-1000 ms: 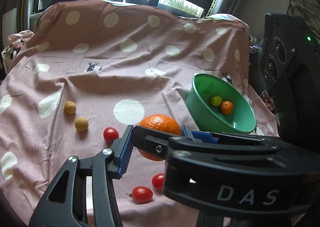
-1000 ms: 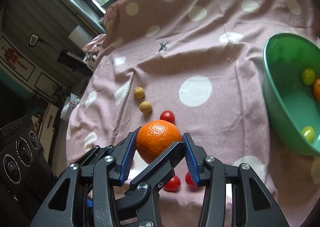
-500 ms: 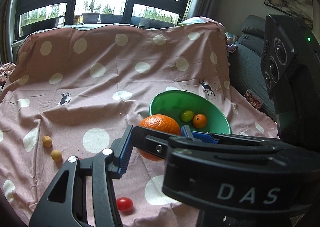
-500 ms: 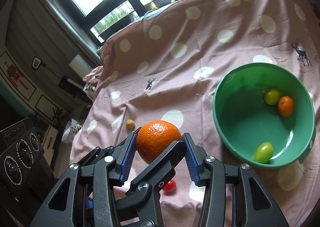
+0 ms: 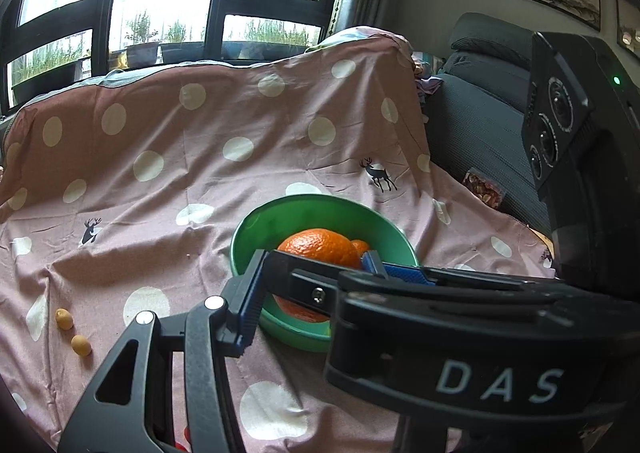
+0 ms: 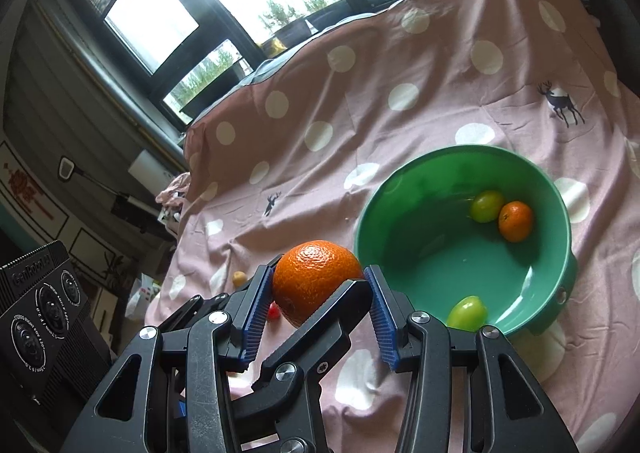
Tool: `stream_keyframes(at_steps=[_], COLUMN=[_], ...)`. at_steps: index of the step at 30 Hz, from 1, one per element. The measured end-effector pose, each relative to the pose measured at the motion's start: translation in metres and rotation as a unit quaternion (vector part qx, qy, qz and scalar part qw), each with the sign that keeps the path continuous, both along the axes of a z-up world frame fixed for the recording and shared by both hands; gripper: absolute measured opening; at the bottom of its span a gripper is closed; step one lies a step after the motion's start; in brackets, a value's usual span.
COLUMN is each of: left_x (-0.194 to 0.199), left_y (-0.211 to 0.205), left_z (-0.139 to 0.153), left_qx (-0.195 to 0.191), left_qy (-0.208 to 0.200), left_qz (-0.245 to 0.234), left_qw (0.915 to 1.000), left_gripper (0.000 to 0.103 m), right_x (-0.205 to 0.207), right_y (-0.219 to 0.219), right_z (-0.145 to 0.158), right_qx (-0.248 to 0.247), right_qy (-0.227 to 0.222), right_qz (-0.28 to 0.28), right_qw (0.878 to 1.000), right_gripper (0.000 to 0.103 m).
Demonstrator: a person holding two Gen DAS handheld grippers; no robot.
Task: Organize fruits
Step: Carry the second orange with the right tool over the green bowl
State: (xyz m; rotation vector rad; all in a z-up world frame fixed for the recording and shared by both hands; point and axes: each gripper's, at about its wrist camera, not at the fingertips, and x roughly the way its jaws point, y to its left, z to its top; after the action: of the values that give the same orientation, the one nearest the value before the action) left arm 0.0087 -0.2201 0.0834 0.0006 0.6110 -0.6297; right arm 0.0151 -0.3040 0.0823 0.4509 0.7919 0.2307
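A large orange (image 6: 316, 277) is pinched crosswise by both grippers. My right gripper (image 6: 318, 279) has its blue pads shut on the orange's two sides. My left gripper (image 5: 314, 259) is shut on the same orange (image 5: 320, 247), and one of its black fingers (image 6: 344, 293) crosses the fruit's front. The orange hangs above the pink dotted cloth (image 6: 320, 101), at the near left rim of the green bowl (image 6: 400, 181). The bowl (image 5: 248, 229) holds a small tangerine (image 6: 516, 221) and two green fruits (image 6: 486, 205) (image 6: 466, 311).
Two small yellow fruits (image 5: 64, 319) (image 5: 81, 345) lie on the cloth at the left, and a red tomato (image 6: 274, 311) shows under the orange. A dark sofa (image 5: 480, 133) stands to the right of the cloth. Windows run along the back.
Both grippers carried the orange up and to the right, from over the tomatoes to the bowl's near rim. Their grip on it looks the same.
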Motion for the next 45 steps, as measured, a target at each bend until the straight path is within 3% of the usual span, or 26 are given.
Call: stream_keyframes(at_steps=[23,45], left_x=[0.023,0.039], left_y=[-0.064,-0.076], left_z=[-0.031,-0.058], left_qx=[0.002,-0.010], left_qy=[0.062,0.113], left_qz=[-0.051,-0.058], left_qw=[0.9968,0.9919], left_gripper=[0.046,0.046], right_x=[0.007,0.019], right_y=[-0.068,-0.086], right_z=[-0.028,-0.052], right_qx=[0.013,0.019], right_qy=[0.047,0.090], right_qz=[-0.067,-0.091], right_qw=[0.997,0.992], right_gripper=[0.049,0.049])
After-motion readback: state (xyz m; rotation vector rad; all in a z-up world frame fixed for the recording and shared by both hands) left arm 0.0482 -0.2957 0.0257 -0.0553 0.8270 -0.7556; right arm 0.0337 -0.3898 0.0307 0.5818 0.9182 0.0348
